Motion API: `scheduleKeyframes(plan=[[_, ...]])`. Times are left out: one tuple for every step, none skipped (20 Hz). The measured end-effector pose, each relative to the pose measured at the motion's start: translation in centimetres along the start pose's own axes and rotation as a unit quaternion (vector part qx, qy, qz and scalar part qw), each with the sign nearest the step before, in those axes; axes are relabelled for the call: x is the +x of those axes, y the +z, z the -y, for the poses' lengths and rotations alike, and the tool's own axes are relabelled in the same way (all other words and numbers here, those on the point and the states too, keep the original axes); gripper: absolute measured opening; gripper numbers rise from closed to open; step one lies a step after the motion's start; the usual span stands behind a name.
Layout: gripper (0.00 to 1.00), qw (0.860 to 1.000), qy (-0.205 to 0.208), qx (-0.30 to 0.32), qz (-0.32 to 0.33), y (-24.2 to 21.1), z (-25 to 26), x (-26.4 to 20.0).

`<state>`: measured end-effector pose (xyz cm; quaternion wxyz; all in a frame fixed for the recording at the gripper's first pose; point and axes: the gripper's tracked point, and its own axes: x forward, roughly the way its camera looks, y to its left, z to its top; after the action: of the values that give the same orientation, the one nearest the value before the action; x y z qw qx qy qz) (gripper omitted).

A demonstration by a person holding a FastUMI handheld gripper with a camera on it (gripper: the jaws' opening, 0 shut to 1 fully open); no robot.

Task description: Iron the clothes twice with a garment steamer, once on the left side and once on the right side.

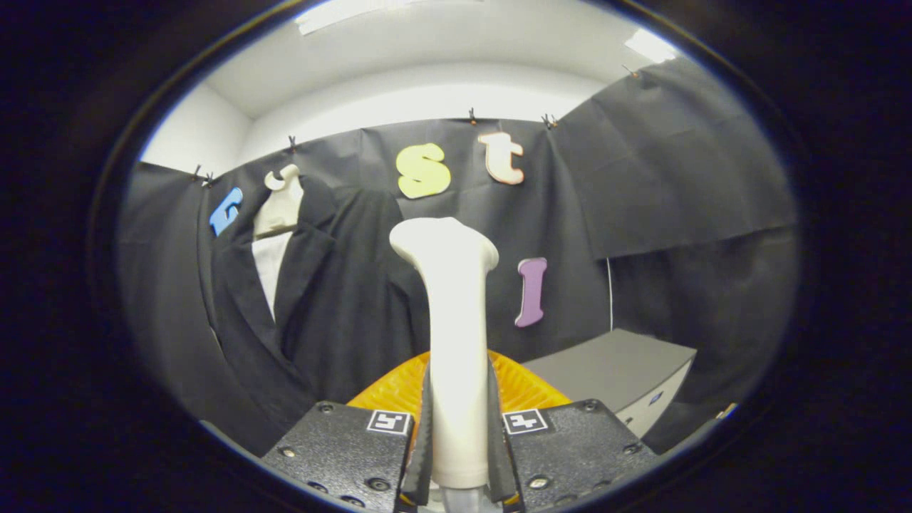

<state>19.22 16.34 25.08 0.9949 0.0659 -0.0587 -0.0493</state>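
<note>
Two risks noted. Tongs [458, 434] are closed on the lower handle of the steamer [456, 342], both fingers pressing its sides; the grip sits low, so the tall body could lever or twist once the head drags on cloth. Jacket [313, 299] hangs beyond and to the left, well apart (a loose hang may swing away). Steamer stands upright between the fingers, long axis vertical, head up. Orange basket [531, 388] behind.

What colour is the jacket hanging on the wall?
Black jacket, seen in the gripper view.
</note>
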Motion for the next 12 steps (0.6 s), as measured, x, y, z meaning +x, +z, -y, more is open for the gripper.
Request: scheduleKeyframes(plan=[[0.34, 1.000, 0.002, -0.010, 0.016, 0.9, -1.1, 0.5], [0.34, 0.999, 0.004, -0.017, 0.035, 1.9, -2.3, 1.0], [0.34, 0.998, 0.006, -0.026, 0.053, 2.7, -3.2, 1.5], [0.34, 0.997, 0.008, -0.030, 0.071, 3.6, -4.1, 1.9], [0.34, 0.996, 0.013, -0.031, 0.086, 4.1, -5.0, 2.3], [0.34, 0.995, 0.019, -0.031, 0.096, 4.6, -6.1, 2.7], [0.34, 0.994, 0.022, -0.037, 0.104, 4.9, -6.9, 3.1], [0.34, 0.993, 0.021, -0.045, 0.111, 5.3, -7.5, 3.5], [0.34, 0.991, 0.024, -0.049, 0.119, 5.5, -8.3, 3.9], [0.34, 0.990, 0.028, -0.053, 0.127, 5.8, -9.1, 4.2], [0.34, 0.989, 0.030, -0.058, 0.132, 5.9, -9.7, 4.5], [0.34, 0.988, 0.031, -0.062, 0.138, 6.1, -10.3, 4.8]])
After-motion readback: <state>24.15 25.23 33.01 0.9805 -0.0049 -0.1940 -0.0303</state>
